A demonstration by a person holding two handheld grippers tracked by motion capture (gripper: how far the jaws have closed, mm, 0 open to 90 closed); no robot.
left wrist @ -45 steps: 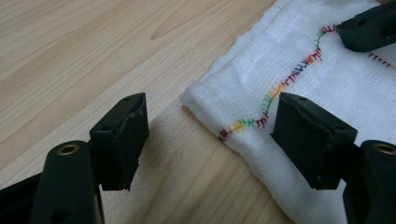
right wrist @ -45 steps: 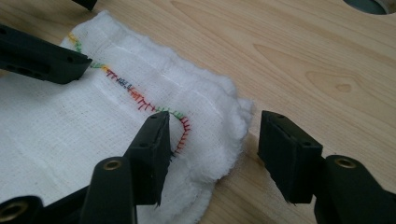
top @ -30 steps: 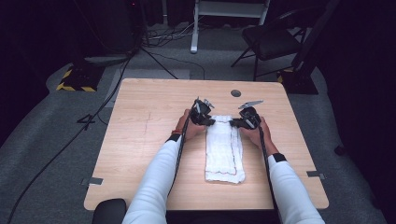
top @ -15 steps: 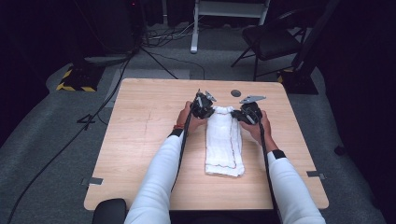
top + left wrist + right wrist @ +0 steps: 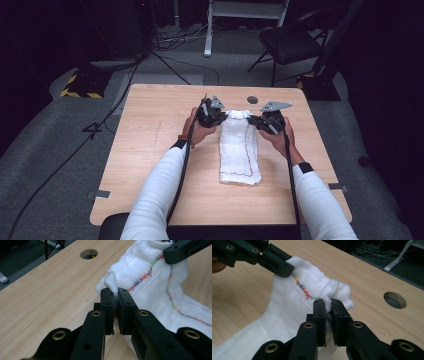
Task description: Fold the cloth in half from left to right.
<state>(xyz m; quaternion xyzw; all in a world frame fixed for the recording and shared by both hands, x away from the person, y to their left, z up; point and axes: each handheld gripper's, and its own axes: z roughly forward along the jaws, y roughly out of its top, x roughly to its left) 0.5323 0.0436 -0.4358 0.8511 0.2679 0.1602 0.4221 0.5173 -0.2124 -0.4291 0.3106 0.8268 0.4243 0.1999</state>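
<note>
Both grippers, left gripper (image 5: pixel 114 293) & right gripper (image 5: pixel 327 305), clamped on white cloth (image 5: pixel 239 145) far corners w/ thin bites; uneven pull could slip one.

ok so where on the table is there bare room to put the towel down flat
The widest bare wood lies left of the left gripper, out to the table edge. A narrower strip runs right of the right gripper. The middle is crowded: the white towel lies between both forearms, and the round hole sits just beyond it.
</note>
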